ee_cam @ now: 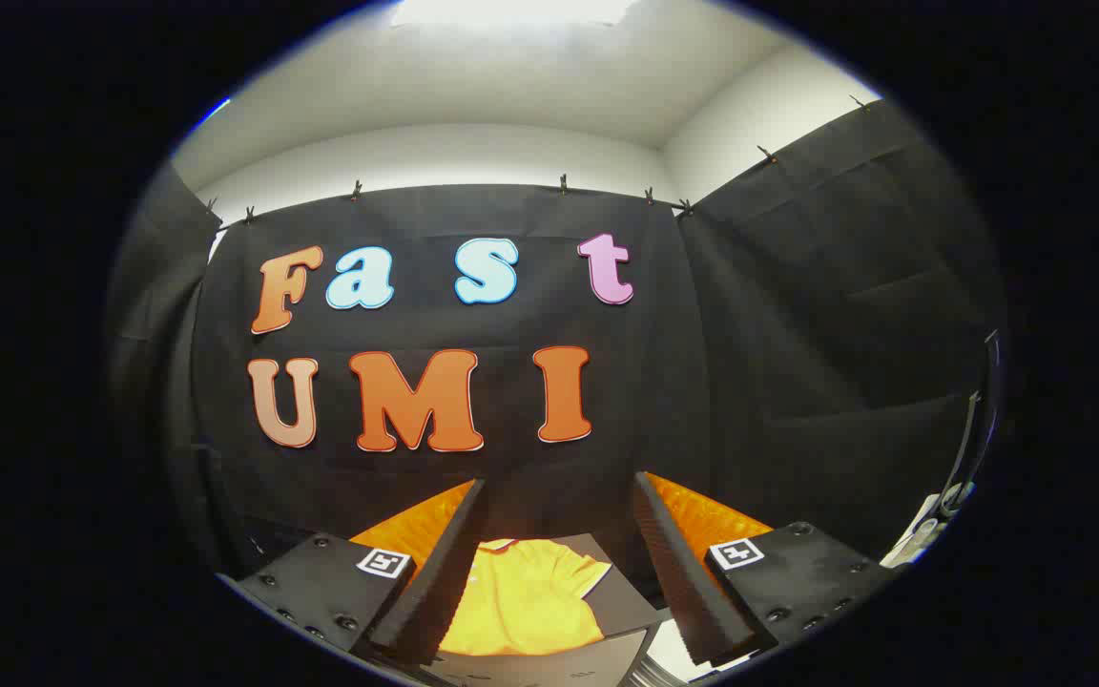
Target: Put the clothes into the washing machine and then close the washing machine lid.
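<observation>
Yellow shirt waiting below our open gripper

We hold the gripper (559,563) wide and empty; the yellow shirt (521,596) lies flat on a dark worktop (621,596), seen between and just beyond the fingers (445,563). We judge it light, soft and floppy — it should bunch when pinched — so we would take a fold near its middle, not a thin edge.

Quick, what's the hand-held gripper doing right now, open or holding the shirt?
Hand-held gripper: open, holding nothing; fingers spread wide, with the yellow shirt lying on a dark surface seen between and beyond them, untouched.
</observation>
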Demonstrator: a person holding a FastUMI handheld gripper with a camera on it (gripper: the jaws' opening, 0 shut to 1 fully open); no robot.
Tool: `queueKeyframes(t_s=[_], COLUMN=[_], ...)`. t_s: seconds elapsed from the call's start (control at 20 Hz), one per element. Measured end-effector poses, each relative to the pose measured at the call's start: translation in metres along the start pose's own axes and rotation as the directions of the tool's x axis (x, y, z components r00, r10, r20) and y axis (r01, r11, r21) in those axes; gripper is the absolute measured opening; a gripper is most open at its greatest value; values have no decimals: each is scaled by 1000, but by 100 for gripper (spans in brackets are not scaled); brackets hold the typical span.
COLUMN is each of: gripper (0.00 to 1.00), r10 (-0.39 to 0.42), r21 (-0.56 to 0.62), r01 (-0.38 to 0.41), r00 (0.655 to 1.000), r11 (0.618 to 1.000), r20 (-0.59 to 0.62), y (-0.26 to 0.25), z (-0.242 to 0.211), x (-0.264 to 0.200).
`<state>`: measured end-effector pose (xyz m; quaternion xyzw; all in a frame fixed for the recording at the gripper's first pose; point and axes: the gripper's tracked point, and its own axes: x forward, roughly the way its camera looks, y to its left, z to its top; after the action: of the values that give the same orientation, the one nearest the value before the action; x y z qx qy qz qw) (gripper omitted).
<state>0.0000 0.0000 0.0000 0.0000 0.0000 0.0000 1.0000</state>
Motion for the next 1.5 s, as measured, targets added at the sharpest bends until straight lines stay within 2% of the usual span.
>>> queueKeyframes(t_s=[0.35,0.6,0.85,1.1,1.5], gripper=[98,98,98,98,98], r10=[-20,-12,-1,38,8], r21=[-13,-15,-37,8,13], r01=[20,12,0,-38,-8], r00=[1000,1000,1000,999,1000], r11=[1000,1000,999,999,1000], r20=[2,-8,-27,-18,-24], y=[-8,1,5,22,21], z=[11,2,-3,-4,-6], x=[6,7,9,13,19])
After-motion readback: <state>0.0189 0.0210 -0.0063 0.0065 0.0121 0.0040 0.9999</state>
